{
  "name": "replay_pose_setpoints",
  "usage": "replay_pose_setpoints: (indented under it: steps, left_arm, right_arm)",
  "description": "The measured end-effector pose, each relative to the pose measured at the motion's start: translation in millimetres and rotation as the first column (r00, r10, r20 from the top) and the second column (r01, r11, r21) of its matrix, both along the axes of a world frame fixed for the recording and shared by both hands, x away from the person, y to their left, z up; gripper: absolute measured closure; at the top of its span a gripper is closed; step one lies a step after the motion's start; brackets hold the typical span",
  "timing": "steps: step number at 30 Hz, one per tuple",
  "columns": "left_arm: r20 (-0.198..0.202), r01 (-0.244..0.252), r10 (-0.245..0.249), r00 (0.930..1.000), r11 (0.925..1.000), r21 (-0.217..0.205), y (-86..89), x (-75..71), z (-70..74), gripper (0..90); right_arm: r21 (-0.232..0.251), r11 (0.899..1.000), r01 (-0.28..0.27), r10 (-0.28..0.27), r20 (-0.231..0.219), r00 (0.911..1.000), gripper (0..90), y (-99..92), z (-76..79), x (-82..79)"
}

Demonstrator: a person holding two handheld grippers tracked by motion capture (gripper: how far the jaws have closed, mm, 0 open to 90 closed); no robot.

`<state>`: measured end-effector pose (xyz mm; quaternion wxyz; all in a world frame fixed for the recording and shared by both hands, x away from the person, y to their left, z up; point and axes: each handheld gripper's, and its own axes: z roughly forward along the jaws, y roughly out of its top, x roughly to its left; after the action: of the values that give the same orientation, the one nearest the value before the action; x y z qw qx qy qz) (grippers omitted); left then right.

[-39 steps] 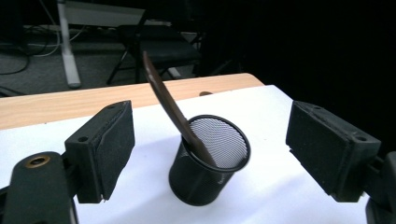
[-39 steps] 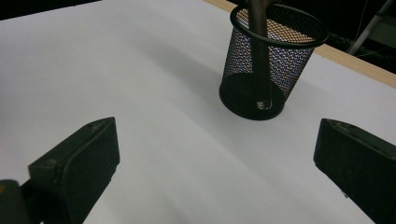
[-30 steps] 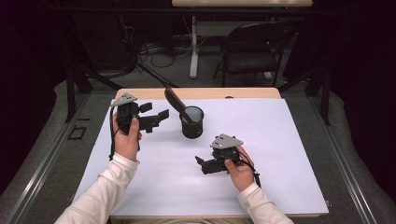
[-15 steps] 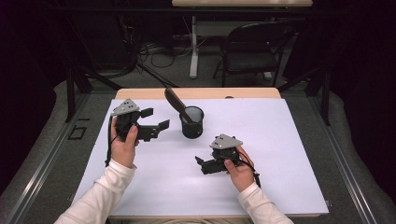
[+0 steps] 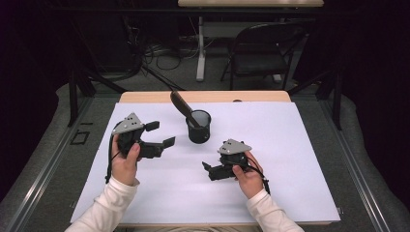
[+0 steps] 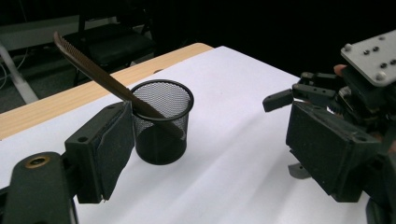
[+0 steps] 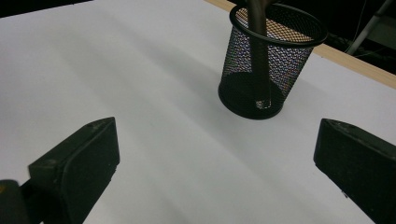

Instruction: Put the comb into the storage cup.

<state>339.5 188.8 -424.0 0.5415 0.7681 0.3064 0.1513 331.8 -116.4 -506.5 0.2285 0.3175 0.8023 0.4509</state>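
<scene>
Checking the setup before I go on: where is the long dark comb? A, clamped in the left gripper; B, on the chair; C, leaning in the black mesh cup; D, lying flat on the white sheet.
C: the long dark comb leans inside the black mesh cup, its end over the rim.

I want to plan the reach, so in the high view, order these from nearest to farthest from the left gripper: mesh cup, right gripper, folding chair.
From the left gripper:
1. Mesh cup, just to its right, comb leaning inside.
2. Right gripper, lower right on the white sheet.
3. Folding chair, beyond the table's far edge.
</scene>
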Motion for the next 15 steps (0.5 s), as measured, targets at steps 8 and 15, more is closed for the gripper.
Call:
replay_pose_setpoints:
  steps: [8, 15]
  left_arm:
    - [0.008, 0.017, -0.017, 0.9998, 0.9999, -0.001, 11.0, -17.8, -15.9, 15.9]
    - [0.018, 0.018, -0.018, 0.9997, 0.9998, -0.012, 20.7, -29.1, -33.9, 15.9]
  right_arm:
    - [0.0, 1.0, 0.002, -0.002, 0.0, 1.0, 0.2, 0.3, 0.1, -0.4]
    - [-0.002, 1.0, 0.008, -0.008, 0.002, 1.0, 0.2, -0.2, 0.1, -1.3]
